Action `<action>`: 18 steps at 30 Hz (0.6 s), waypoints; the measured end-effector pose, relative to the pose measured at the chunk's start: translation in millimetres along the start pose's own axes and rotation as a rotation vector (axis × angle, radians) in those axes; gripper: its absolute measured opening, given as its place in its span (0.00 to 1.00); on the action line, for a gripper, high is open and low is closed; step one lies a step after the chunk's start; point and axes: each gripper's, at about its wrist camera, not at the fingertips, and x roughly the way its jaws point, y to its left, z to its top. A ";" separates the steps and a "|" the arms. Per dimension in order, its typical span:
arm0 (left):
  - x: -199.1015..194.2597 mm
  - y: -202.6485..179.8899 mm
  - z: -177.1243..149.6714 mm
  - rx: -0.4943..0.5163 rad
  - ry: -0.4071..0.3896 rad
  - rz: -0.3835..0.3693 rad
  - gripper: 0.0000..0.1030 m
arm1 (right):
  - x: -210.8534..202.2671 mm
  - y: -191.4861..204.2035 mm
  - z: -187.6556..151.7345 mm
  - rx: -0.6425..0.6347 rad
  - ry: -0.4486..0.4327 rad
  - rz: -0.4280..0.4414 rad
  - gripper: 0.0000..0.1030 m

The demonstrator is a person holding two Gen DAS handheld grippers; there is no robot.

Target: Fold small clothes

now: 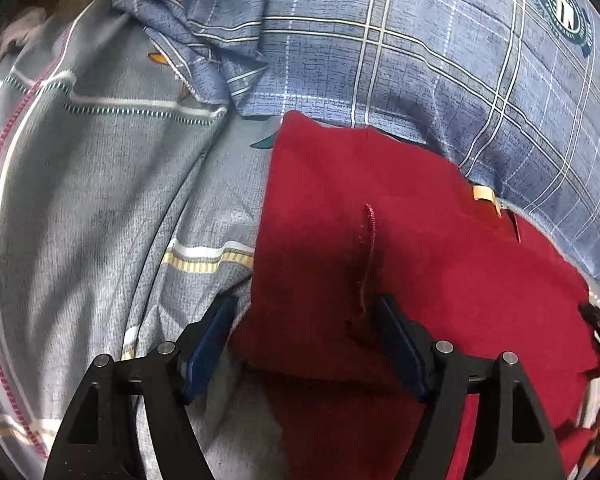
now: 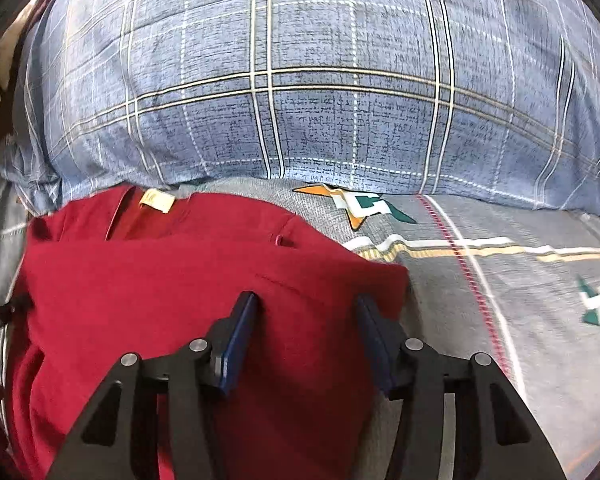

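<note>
A dark red garment (image 1: 420,260) lies folded on a grey patterned bedsheet (image 1: 100,200), with a pale label (image 1: 482,192) at its far edge. My left gripper (image 1: 306,300) stands open over the garment's near left corner. Its left pad is off the cloth beside the edge, and its right pad is over the cloth by a raised seam (image 1: 368,248). In the right wrist view the same garment (image 2: 180,280) shows its label (image 2: 156,200) and its right corner. My right gripper (image 2: 306,298) is open just above that corner and grips nothing.
A blue plaid pillow or quilt (image 1: 420,60) (image 2: 300,100) bulges right behind the garment. The bedsheet (image 2: 500,300) stretches off to the right with star prints. Crumpled blue cloth (image 1: 188,40) lies at the far left, and a dark object (image 2: 0,316) pokes in at the left edge.
</note>
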 end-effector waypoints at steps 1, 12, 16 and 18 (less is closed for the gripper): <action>-1.2 0.1 0.0 0.003 -0.001 0.001 0.72 | -7.3 2.6 -0.5 -0.008 0.004 -0.002 0.50; -48.7 9.2 -27.6 0.007 -0.018 -0.102 0.71 | -35.2 13.6 -32.5 -0.037 0.081 0.018 0.53; -85.9 34.7 -55.6 -0.066 0.012 -0.201 0.71 | -102.1 4.9 -49.3 -0.013 0.006 0.129 0.67; -102.3 41.3 -71.8 -0.063 0.006 -0.226 0.71 | -122.9 6.8 -62.7 -0.024 0.006 0.154 0.69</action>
